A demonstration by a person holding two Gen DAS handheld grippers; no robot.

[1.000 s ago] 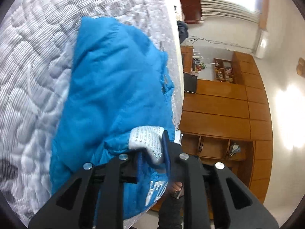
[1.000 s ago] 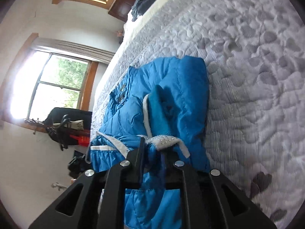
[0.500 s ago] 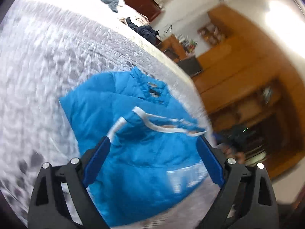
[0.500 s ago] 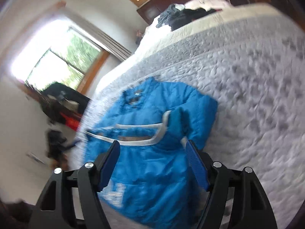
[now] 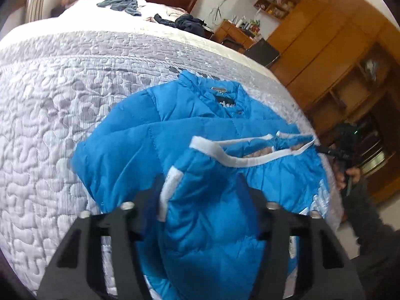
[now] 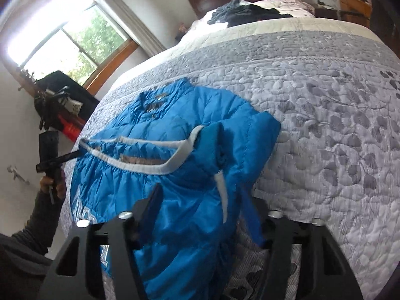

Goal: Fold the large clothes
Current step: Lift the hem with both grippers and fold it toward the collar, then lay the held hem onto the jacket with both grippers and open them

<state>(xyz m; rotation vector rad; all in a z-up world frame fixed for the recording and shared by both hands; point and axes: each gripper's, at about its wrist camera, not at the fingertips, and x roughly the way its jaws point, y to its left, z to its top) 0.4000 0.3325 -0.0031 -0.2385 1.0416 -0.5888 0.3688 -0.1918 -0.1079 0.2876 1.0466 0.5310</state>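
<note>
Handling the blue padded jacket (image 5: 200, 135) calls for care: it looks soft, puffy and slick, so grip at the white-trimmed hem (image 5: 250, 161) or a seam. It lies partly folded on the quilted bed (image 5: 62, 80), near the edge. Left claw (image 5: 200, 195) and right claw (image 6: 200, 200) both stand apart, holding nothing. One second earlier, each was clamped on the trimmed edge.

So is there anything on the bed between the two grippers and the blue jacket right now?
Nothing visible. The left gripper and right gripper are both open, with the blue jacket directly ahead of their fingers on the grey quilt. The dark clothes lie far off by the headboard.
</note>
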